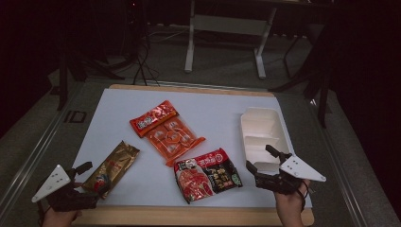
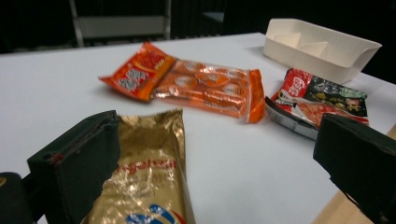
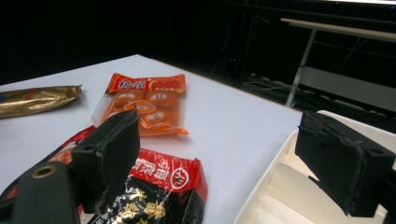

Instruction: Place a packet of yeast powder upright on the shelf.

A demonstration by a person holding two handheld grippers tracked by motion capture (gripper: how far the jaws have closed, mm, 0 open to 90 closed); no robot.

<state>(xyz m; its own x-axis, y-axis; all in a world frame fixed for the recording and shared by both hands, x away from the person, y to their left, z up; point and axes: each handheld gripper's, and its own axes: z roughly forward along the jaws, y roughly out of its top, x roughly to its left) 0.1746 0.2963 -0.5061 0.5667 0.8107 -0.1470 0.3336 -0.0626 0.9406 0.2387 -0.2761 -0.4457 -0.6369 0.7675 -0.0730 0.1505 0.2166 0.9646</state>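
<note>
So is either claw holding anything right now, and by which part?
Nothing is held. The left claw stands open over the near end of the gold packet, pads clear of it. The right claw is open too.

Lighting is dim overall. The high view is underexposed: the room beyond the desk [image 1: 198, 101] falls to near black, and only the white desk surface reads as moderately lit. Light appears to come from above; shadows under the packets are short and soft. The gold packet [image 2: 147, 182] shows specular glare on its foil in the left gripper view, and its near end is out of focus. The orange packet [image 2: 205, 88] there is slightly blurred. In the right gripper view the red packet [image 3: 161, 184] carries bright highlights; both views render the near jaws soft and the backgrounds black.
</note>
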